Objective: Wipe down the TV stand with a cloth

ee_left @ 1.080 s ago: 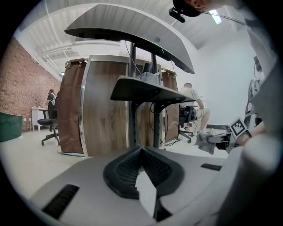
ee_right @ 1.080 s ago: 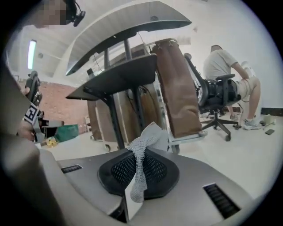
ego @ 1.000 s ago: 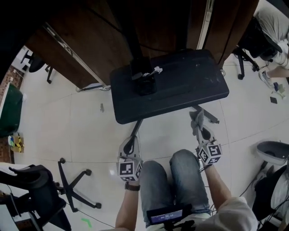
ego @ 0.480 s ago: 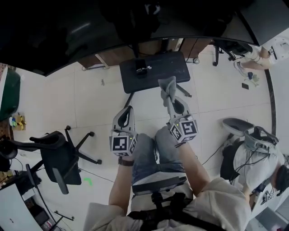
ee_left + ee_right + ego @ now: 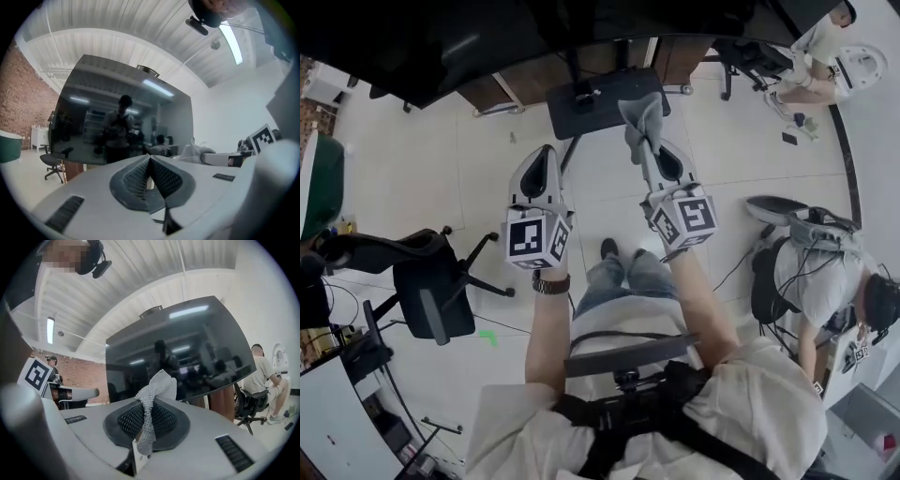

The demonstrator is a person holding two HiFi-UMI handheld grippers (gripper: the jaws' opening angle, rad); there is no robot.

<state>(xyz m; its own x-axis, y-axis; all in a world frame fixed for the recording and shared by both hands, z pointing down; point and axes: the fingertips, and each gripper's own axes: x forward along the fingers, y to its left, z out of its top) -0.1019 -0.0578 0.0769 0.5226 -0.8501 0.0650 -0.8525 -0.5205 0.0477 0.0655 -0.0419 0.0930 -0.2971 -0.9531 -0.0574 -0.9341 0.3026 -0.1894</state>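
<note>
White tiled floor (image 5: 422, 187) is taking up most of the head view. Across the top the big black TV (image 5: 487, 47) is looming, its glossy screen reflecting the room. In the left gripper view the TV (image 5: 117, 126) is standing tall under a ribbed white ceiling, and in the right gripper view the TV (image 5: 187, 352) is doing the same.

Below the screen, the dark flat base of the TV stand (image 5: 581, 108) is sitting on the floor with its pole rising from the middle. Off to the left a black office chair (image 5: 431, 295) is standing well apart from the stand, and at the right edge a seated person (image 5: 825, 281) is bending forward.

Now the tools. The left gripper (image 5: 546, 150) is pointing towards the stand. In its own view, the left gripper (image 5: 149, 161) is showing both ribbed pads pressed flat together, clenched on nothing at all. The right gripper (image 5: 649, 141) is reaching up just beside it. In its own view, the right gripper (image 5: 149, 416) is pinching the cloth (image 5: 157, 387) firmly between its pads, with the grey knobbly fabric bunching up above the tips and a short end hanging below.

From above, the cloth (image 5: 642, 114) is overlapping the right edge of the stand's base. Whether it is touching the base I cannot tell. A dark wristwatch (image 5: 550, 283) is showing on the left wrist.
</note>
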